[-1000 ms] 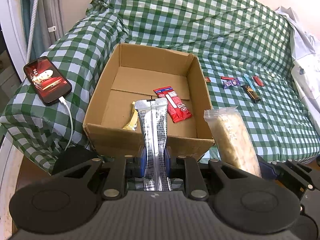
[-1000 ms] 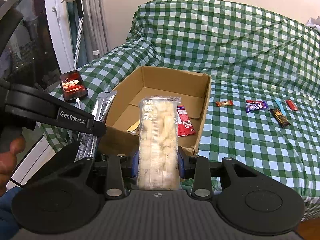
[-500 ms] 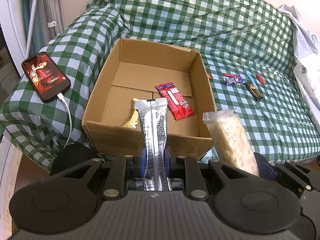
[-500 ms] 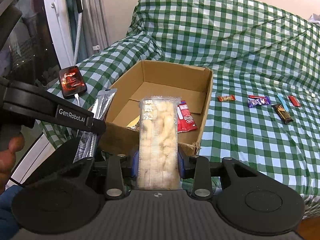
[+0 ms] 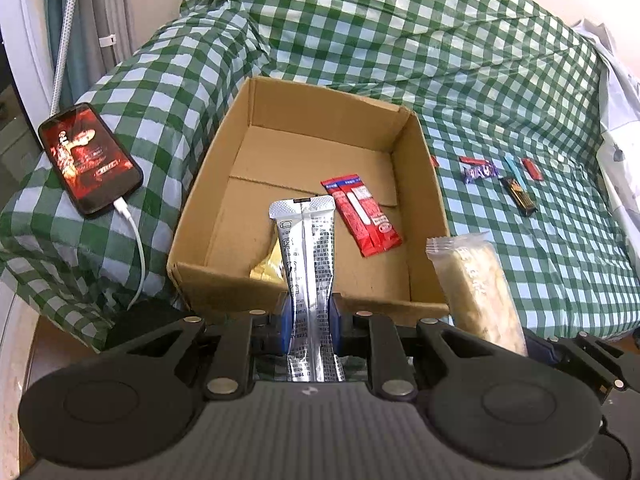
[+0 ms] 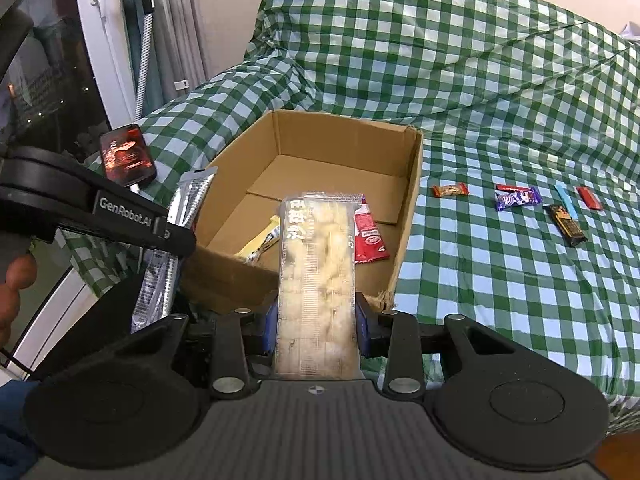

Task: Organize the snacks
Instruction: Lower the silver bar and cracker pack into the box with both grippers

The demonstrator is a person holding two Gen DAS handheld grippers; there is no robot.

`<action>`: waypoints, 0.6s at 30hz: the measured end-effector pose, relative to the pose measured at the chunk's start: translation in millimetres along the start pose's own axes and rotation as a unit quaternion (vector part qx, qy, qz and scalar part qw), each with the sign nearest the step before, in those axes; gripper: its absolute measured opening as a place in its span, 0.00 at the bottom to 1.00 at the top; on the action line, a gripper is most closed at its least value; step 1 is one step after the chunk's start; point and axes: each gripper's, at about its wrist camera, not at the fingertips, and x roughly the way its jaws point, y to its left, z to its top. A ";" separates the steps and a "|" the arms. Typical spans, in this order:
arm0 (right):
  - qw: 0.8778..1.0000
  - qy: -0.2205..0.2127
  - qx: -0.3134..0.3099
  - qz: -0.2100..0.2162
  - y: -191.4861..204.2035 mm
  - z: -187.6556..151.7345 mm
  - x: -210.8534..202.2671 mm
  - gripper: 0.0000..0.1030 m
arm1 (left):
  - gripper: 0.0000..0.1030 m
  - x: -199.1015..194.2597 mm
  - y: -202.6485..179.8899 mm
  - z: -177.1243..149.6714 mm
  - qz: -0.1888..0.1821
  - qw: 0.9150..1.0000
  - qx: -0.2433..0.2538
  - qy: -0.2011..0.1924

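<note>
Two snacks in cardboard box (image 5: 420, 184), red packet (image 5: 362, 216), yellow packet (image 6: 262, 240)

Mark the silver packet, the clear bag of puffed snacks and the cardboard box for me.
silver packet (image 5: 306, 264): left wrist view, middle of its printed back.
clear bag of puffed snacks (image 6: 316, 280): right wrist view, centre of its clear front.
cardboard box (image 5: 312, 108): left wrist view, inner face of the far wall.
</note>
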 end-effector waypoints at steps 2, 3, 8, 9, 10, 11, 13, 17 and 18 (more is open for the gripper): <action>1.000 -0.001 0.003 -0.003 -3.2 4.5 3.4 0.37 | 0.20 2.8 1.1 7.1 0.000 1.000 -0.002 -0.003; 1.000 -0.002 0.005 -0.004 -5.0 7.3 5.6 0.37 | 0.20 4.2 1.6 11.2 0.000 1.000 -0.003 -0.004; 1.000 -0.005 0.007 -0.009 -9.2 20.6 18.3 0.37 | 0.20 13.6 4.7 29.4 -0.001 1.000 -0.009 -0.009; 1.000 -0.005 0.007 -0.010 -9.6 22.7 20.5 0.37 | 0.20 16.4 5.6 33.4 -0.001 1.000 -0.009 -0.009; 1.000 -0.006 0.007 -0.010 -10.5 25.7 23.7 0.37 | 0.20 19.3 6.2 37.4 0.000 1.000 -0.010 -0.009; 1.000 -0.006 0.006 -0.011 -11.0 28.3 26.9 0.37 | 0.20 22.7 6.7 41.9 0.001 1.000 -0.010 -0.010; 1.000 -0.004 0.007 -0.012 -13.0 33.9 35.3 0.37 | 0.20 29.8 8.5 49.2 0.002 1.000 -0.012 -0.009; 1.000 0.002 0.008 -0.011 -15.5 43.6 52.4 0.37 | 0.20 45.9 11.7 63.6 0.006 1.000 -0.015 -0.005; 1.000 0.004 0.008 -0.011 -16.4 46.1 57.7 0.37 | 0.20 49.3 12.9 65.9 0.007 1.000 -0.015 -0.004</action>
